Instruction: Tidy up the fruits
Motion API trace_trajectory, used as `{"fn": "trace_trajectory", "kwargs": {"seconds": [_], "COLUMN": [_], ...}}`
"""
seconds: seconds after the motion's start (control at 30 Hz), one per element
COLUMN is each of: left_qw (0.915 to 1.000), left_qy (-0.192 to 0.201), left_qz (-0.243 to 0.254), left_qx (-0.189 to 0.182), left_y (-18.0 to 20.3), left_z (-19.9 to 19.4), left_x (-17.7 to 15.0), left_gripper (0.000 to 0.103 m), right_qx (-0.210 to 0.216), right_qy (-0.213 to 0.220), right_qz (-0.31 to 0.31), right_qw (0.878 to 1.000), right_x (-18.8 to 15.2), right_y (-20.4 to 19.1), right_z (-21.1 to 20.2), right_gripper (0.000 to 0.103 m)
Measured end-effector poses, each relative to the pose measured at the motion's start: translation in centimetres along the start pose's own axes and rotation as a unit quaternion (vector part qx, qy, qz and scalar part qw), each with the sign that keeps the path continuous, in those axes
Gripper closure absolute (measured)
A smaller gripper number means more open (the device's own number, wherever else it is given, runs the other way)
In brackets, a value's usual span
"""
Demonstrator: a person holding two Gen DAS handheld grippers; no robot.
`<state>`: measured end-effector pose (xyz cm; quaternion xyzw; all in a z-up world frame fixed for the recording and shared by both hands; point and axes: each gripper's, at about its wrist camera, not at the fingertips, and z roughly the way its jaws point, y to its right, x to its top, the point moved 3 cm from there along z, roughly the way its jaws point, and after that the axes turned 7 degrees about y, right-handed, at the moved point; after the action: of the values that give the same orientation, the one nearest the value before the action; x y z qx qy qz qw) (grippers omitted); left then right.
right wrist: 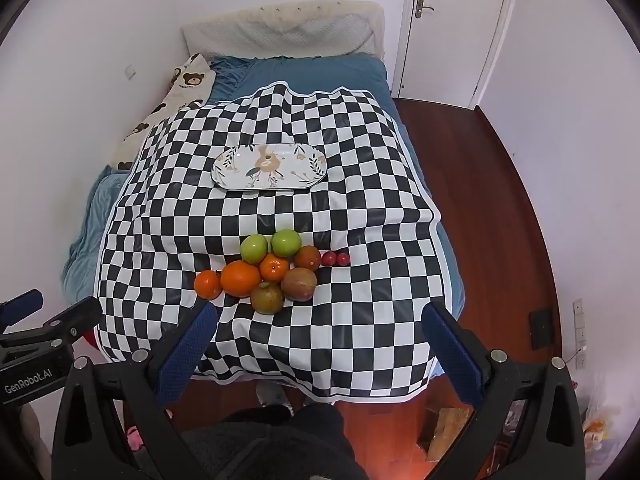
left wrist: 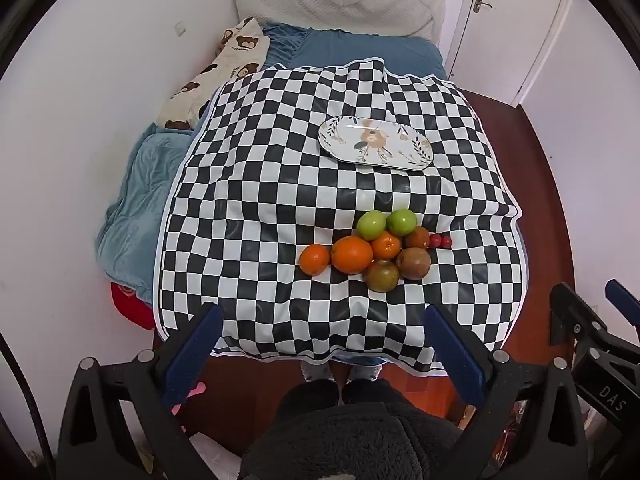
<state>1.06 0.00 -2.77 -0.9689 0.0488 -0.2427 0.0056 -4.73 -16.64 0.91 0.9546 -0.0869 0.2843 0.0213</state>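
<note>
Ten fruits clustered on a black-and-white checkered cloth (left wrist: 280, 152) spread over a bed with a blue sheet (left wrist: 360, 46). Two green apples (left wrist: 387, 223) side by side at the far edge of the heap, touching each other; in front of them a small orange (left wrist: 386, 245) and, to its left, a large orange (left wrist: 352, 254) with another small orange (left wrist: 315, 259) just beside it at the left end. Three brownish-green round fruits (left wrist: 414, 263) along the near and right side of the pile, and two small red cherry tomatoes (left wrist: 441, 241) in a short row at the right edge, the nearer one touching the brown fruit beside it. Heap spread wider left to right than front to back. Oval floral plate (left wrist: 374, 142) well apart from the fruit, farther up the cloth, bare, long axis running left to right, slightly tilted in the left wrist view and nearly level in the right wrist view (right wrist: 270, 166). Left gripper (left wrist: 322, 344) raised over the near edge of the cloth, blue-padded fingers (left wrist: 192, 344) spread wide with nothing between them. Right gripper (right wrist: 320, 342) likewise raised over the near edge, fingers (right wrist: 186, 346) wide apart and gripping nothing. Bear-print pillow (left wrist: 224, 68) along the left wall, a white door (right wrist: 448, 20) at the far right, reddish wood floor (right wrist: 480, 184) beside the bed.
</note>
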Motion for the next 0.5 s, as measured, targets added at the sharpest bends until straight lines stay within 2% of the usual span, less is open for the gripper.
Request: {"fn": "trace_trajectory", "kwargs": {"seconds": [0.2,0.5], "left_qw": [1.0000,0.9999], "left_qy": [0.004,0.006], "left_qz": [-0.001,-0.001], "left_qx": [-0.009,-0.010], "left_y": [0.2,0.3], "left_z": [-0.1,-0.9], "left_x": [-0.1,0.8], "left_gripper": [0.000,0.000], "right_qx": [-0.012,0.000], "right_qy": [0.015,0.015], "right_qz": [-0.013,-0.007], "right_qw": [1.000,1.000], "right_x": [0.6,1.4], "right_y": [-0.5,0.2], "right_z": [-1.1,-1.5], "right_gripper": [0.000,0.000]}}
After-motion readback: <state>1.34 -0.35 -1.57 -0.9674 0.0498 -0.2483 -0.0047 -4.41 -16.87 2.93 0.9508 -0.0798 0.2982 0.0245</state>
